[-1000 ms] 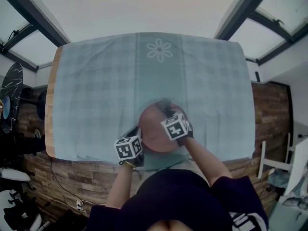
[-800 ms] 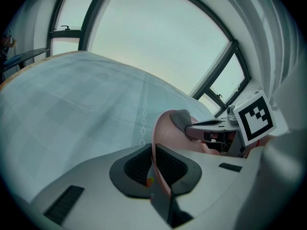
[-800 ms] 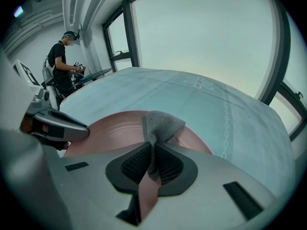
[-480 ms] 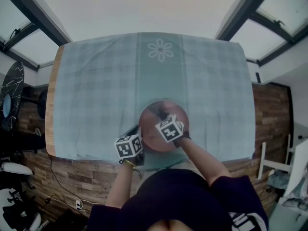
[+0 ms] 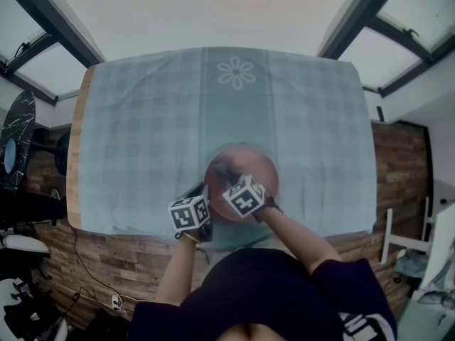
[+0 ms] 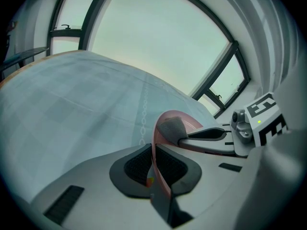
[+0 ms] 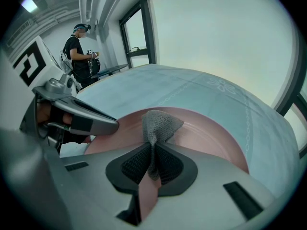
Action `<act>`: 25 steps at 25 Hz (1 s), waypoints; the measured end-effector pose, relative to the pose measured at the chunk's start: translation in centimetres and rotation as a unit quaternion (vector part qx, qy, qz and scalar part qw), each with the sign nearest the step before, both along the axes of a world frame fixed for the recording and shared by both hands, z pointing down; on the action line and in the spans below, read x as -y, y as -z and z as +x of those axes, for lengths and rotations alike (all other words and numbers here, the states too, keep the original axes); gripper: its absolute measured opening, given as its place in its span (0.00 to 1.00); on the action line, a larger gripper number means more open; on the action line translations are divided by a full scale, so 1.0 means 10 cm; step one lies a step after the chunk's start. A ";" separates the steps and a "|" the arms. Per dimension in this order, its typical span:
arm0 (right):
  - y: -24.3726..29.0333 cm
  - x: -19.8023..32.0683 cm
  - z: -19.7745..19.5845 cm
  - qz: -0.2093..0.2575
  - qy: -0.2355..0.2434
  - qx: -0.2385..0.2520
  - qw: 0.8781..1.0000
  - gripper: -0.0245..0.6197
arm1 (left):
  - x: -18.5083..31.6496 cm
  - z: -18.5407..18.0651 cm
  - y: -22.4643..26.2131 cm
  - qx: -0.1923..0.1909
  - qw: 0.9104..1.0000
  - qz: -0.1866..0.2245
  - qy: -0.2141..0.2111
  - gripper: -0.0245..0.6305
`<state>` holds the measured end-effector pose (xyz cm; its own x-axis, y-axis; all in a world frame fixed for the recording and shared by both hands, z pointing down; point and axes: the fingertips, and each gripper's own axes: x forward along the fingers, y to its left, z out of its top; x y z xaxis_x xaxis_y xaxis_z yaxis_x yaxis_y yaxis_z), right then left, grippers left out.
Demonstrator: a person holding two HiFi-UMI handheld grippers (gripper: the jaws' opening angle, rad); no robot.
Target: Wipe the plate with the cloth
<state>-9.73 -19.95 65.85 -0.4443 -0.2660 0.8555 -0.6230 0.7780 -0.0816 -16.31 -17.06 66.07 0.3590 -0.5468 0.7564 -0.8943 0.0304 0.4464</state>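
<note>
A pink round plate [image 5: 249, 172] lies on the teal checked tablecloth near the table's front edge. My left gripper [image 6: 153, 164] is shut on the plate's left rim [image 6: 154, 143], which passes edge-on between the jaws. My right gripper [image 7: 152, 166] is shut on a grey mesh cloth [image 7: 158, 123], whose bunched end rests on the plate's face [image 7: 201, 133]. In the head view the left gripper [image 5: 202, 197] sits at the plate's left edge and the right gripper [image 5: 229, 177] reaches over the plate's left half. The cloth [image 6: 171, 128] also shows in the left gripper view.
The tablecloth [image 5: 156, 119] covers a wooden table [image 5: 73, 155] and carries a white flower print [image 5: 236, 73] at the back. Large windows surround the table. A person [image 7: 76, 51] stands far off by another table in the right gripper view.
My right gripper has drawn the cloth across the plate toward the left and toward me. The left gripper has stayed on the rim.
</note>
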 end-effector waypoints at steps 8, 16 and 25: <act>0.01 -0.24 -0.06 -0.007 0.024 0.002 1.000 0.09 | -0.01 0.00 0.00 -0.001 1.000 0.000 -0.001 0.10; 0.00 -0.49 -0.10 -0.015 0.047 0.007 0.999 0.09 | 0.01 0.02 0.02 -0.007 1.000 0.009 -0.003 0.10; 0.01 -0.76 -0.11 -0.037 0.076 0.004 0.996 0.09 | 0.02 0.02 0.03 -0.011 1.000 0.013 0.001 0.10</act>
